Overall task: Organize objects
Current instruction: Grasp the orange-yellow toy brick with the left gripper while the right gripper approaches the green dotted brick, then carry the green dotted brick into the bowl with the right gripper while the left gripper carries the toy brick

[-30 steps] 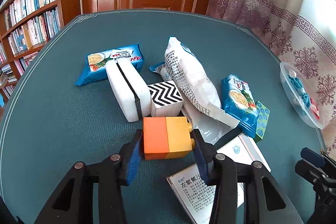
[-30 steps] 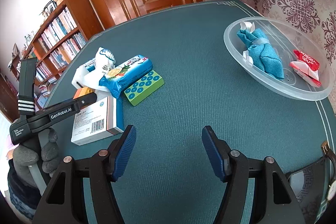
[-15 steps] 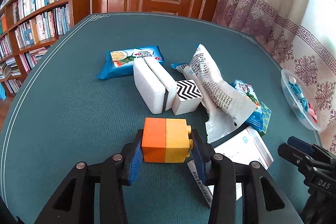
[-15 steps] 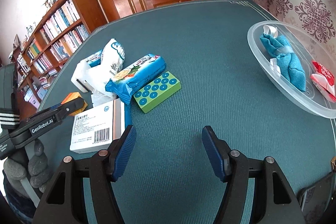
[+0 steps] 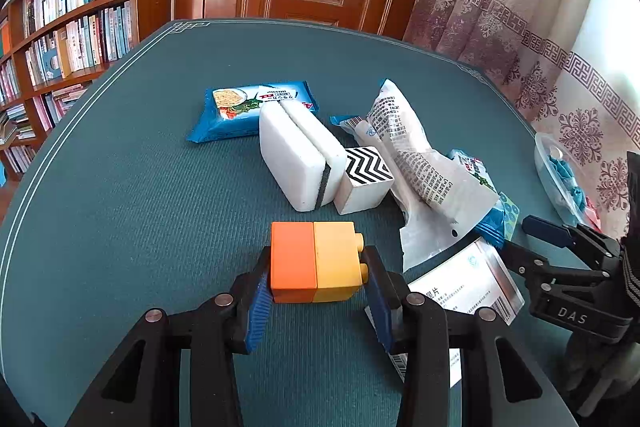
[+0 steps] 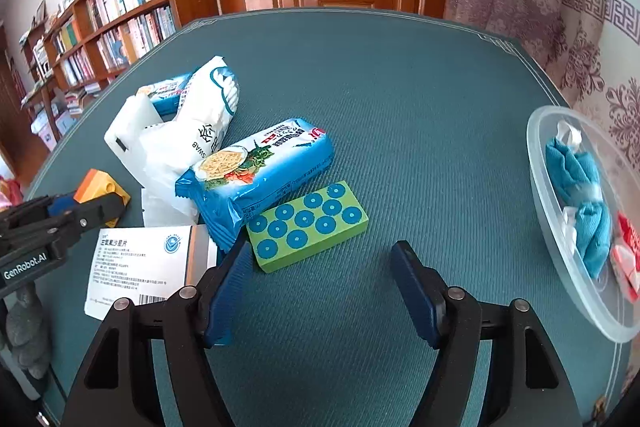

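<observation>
An orange and yellow toy block (image 5: pixel 316 261) sits between the blue pads of my left gripper (image 5: pixel 316 287), which is shut on it just above the teal table (image 5: pixel 120 227). In the right wrist view the same block (image 6: pixel 102 189) shows at the far left. My right gripper (image 6: pixel 320 267) hovers low over the table with its jaws opening and nothing between them. A green block with blue dots (image 6: pixel 308 225) lies just ahead of its left finger, partly under a blue noodle packet (image 6: pixel 260 171).
A white sponge (image 5: pixel 300 163), a zigzag cube (image 5: pixel 366 181), a white swab bag (image 5: pixel 416 155) and a medicine box (image 5: pixel 464 279) crowd the middle. A clear bowl (image 6: pixel 536 163) holding a blue cloth (image 6: pixel 580 187) stands at the right edge. A bookshelf and a door lie beyond.
My left gripper has drawn the block back from the sponge and cube. My right gripper has shifted left towards the green block, and its jaws now stand wider.
</observation>
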Demonstrator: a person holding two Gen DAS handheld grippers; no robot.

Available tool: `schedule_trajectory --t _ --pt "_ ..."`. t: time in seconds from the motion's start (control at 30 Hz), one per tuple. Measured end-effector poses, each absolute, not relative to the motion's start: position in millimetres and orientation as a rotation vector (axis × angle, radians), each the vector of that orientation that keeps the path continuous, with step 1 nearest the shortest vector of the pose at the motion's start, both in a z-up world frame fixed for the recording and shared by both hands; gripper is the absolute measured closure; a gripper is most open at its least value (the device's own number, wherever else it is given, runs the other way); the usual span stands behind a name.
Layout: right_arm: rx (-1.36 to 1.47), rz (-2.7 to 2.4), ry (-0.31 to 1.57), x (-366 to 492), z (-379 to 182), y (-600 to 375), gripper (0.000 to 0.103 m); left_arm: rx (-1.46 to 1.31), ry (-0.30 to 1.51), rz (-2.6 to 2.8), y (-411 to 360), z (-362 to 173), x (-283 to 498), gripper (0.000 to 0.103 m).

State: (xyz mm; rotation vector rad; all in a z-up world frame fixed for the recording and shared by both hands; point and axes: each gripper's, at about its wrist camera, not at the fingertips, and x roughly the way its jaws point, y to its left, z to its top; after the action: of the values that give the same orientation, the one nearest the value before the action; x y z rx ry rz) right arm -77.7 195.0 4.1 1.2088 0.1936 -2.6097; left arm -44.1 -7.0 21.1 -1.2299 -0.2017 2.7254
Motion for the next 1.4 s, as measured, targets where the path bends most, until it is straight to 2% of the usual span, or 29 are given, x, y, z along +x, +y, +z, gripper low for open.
schedule_trajectory --t 0.1,0.37,0.47,0.57,1.4 --pt "1.195 -2.617 0.242 -80 3 189 0.03 -1.225 -0.193 2.728 -6 21 -44 0.058" --pt "1.178 -2.609 0.23 -82 3 189 0.03 -1.212 -0.181 2.726 -7 21 -43 0.058" --pt "1.165 -2.608 0.227 -78 3 189 0.038 -1.211 -0.182 2.725 -6 21 -43 0.058" --pt "1.162 -2.606 0.218 -73 4 189 0.038 -1.21 -0.18 2.724 -6 21 -43 0.058" --pt "1.011 -2.775 -0.099 -17 56 262 0.039 -1.143 -0.103 2.763 14 45 -25 0.058"
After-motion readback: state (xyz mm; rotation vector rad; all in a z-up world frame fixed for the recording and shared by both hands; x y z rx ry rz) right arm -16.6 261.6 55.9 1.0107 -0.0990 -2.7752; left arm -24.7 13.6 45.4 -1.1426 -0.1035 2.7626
